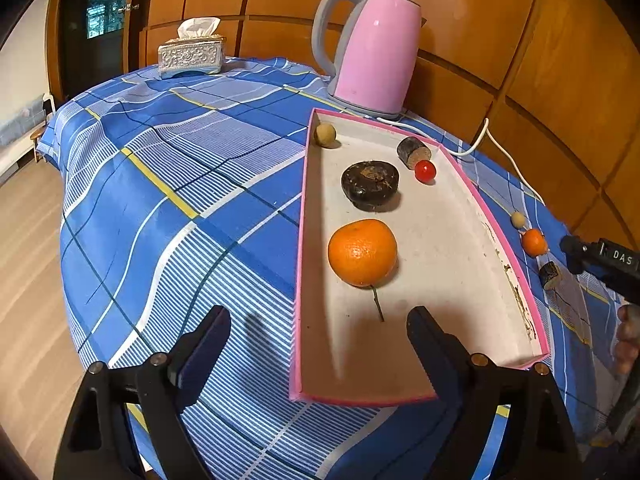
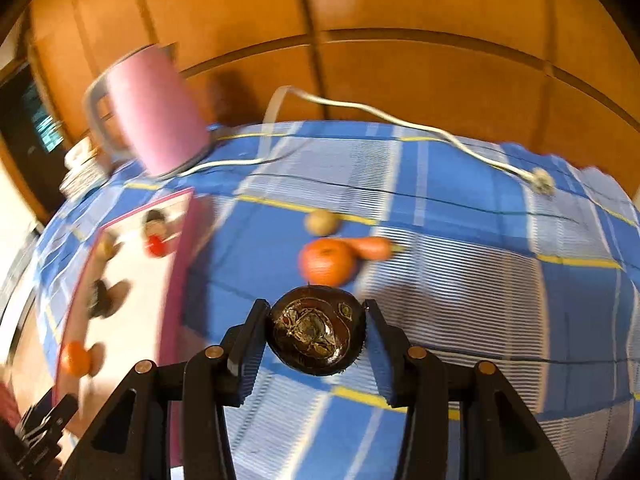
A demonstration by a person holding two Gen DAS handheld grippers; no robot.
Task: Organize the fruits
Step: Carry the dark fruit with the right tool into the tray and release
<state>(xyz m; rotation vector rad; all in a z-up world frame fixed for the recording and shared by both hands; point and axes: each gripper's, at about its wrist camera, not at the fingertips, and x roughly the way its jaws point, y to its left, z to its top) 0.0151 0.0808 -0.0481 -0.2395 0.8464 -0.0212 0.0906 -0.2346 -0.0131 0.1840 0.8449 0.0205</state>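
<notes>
A wooden floor (image 1: 28, 240) shows at far left, with a dark door (image 1: 100, 28) behind. The table wears a blue plaid cloth (image 1: 180, 200); a tissue box (image 1: 190, 56) sits at its back edge. The left gripper (image 1: 318, 336) hangs wide open and empty, straddling the tray's near edge. In the pink-rimmed tray (image 1: 460, 240) lie an orange (image 1: 362, 252), a dark fruit (image 1: 370, 184) and a cherry tomato (image 1: 425, 171). A pink kettle (image 1: 372, 52) stands behind, against wood panelling (image 1: 540, 40). The right gripper (image 2: 316, 334) clamps a dark round fruit (image 2: 316, 332) above the cloth.
</notes>
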